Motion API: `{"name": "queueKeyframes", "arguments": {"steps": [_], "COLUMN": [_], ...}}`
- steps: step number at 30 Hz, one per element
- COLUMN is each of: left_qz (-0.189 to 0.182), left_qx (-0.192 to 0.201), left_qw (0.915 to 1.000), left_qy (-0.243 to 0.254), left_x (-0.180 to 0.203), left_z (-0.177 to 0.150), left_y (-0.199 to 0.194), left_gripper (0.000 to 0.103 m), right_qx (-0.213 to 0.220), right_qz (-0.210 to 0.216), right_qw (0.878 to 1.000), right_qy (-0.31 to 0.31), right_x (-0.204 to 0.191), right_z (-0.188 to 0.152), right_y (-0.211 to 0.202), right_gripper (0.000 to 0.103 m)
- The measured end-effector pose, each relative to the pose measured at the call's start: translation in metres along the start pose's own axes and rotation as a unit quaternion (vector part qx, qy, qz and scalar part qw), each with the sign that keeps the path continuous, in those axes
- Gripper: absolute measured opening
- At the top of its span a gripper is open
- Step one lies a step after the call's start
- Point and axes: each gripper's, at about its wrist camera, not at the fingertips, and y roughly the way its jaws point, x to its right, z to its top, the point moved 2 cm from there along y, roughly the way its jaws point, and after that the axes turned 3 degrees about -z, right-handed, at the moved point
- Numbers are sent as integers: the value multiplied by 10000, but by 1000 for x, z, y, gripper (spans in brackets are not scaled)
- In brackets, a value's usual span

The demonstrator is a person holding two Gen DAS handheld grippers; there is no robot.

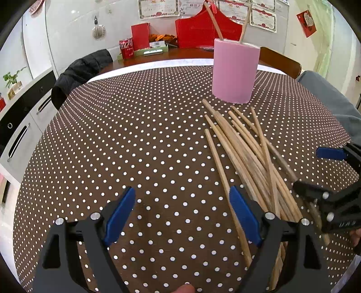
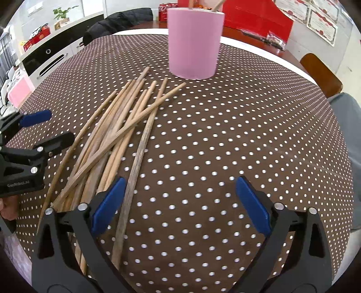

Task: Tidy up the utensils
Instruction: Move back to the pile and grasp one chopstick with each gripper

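Observation:
Several wooden chopsticks [image 1: 246, 153] lie in a loose pile on the polka-dot tablecloth; they also show in the right wrist view [image 2: 117, 133]. A pink cup [image 1: 234, 72] stands behind the pile with two chopsticks [image 1: 215, 21] upright in it; it also shows in the right wrist view [image 2: 194, 42]. My left gripper [image 1: 182, 214] is open and empty, just left of the pile's near ends. My right gripper [image 2: 180, 202] is open and empty, right of the pile, its left finger beside a dark chopstick [image 2: 135, 171]. Each gripper shows in the other view, the right [image 1: 315, 171] and the left [image 2: 45, 126].
The brown dotted tablecloth [image 1: 135, 146] covers the table. A black jacket on a chair [image 1: 79, 72] is at the far left edge, a wooden chair [image 1: 282, 60] at the far right. A red can [image 1: 126, 48], red boxes [image 1: 198, 29] and a tray stand beyond the cloth.

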Motion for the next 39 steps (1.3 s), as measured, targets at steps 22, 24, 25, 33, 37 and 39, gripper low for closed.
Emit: {"name": "queueKeyframes", "arguments": {"steps": [22, 24, 25, 33, 37, 39], "left_qz": [-533, -536, -551, -687, -796, -810], "left_qx": [-361, -275, -230, 25, 120, 174], "left_qw": [9979, 9981, 9981, 9973, 9961, 9959], "left_qy": [25, -101, -171, -270, -351, -364], "left_x": [5, 0, -2, -2, -4, -4], "left_z": [17, 18, 19, 27, 30, 31], "left_y": [12, 9, 7, -4, -10, -13], "left_gripper": [5, 5, 5, 5, 5, 5], "right_qx": [160, 271, 317, 541, 560, 431], "right_qz": [263, 274, 275, 413, 550, 627], "right_qw": [9994, 9990, 9989, 9958, 9957, 9961], "right_qy": [132, 228, 224, -616, -495, -447], "right_x": [2, 9, 11, -19, -17, -16], "right_z": [38, 35, 33, 22, 24, 26], "right_y": [4, -4, -9, -38, -37, -26], "right_gripper": [6, 6, 6, 6, 6, 6]}}
